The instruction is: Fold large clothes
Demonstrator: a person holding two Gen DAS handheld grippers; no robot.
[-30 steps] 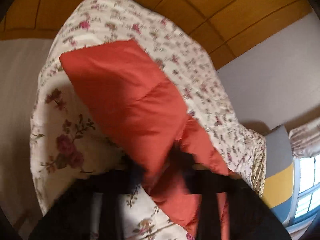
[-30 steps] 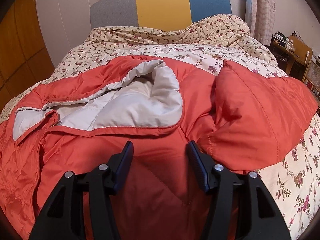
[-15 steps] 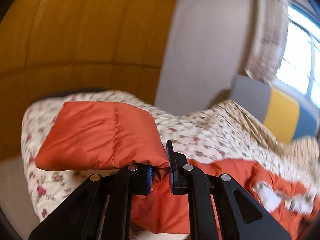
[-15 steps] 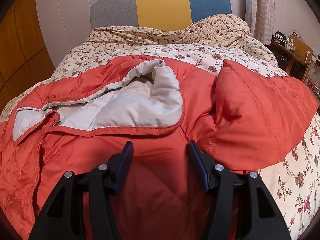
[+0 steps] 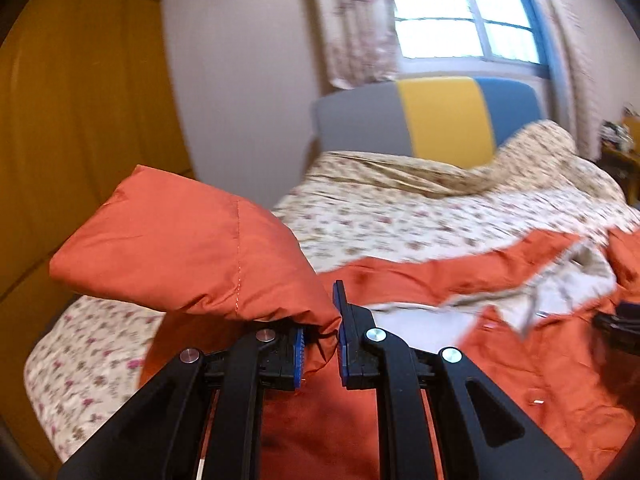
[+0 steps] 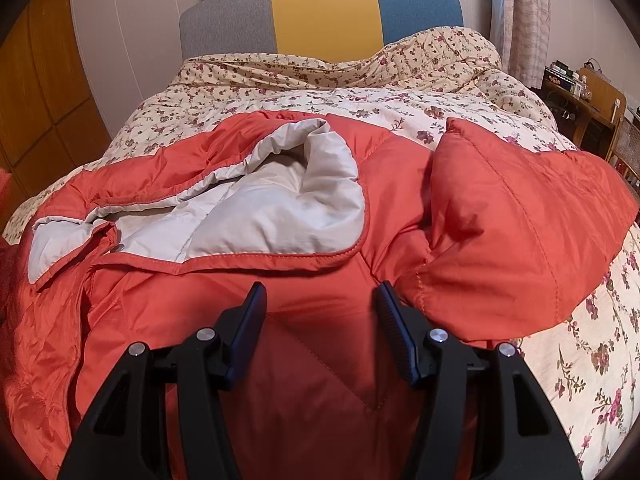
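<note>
While an orange padded jacket (image 6: 312,320) lies across a floral bed (image 6: 580,344), its collar end faces the striped headboard (image 6: 324,16) and its length runs from the bed's foot toward it. One front panel is folded back, showing pale grey lining (image 6: 256,216). Compared with a second ago, the left gripper (image 5: 320,332) has rolled upright and lifted its sleeve (image 5: 188,252) clear of the bed; its jaws are pinched together on the sleeve's cuff. The right gripper (image 6: 320,320) has not moved, jaws apart and empty over the jacket's lower body.
</note>
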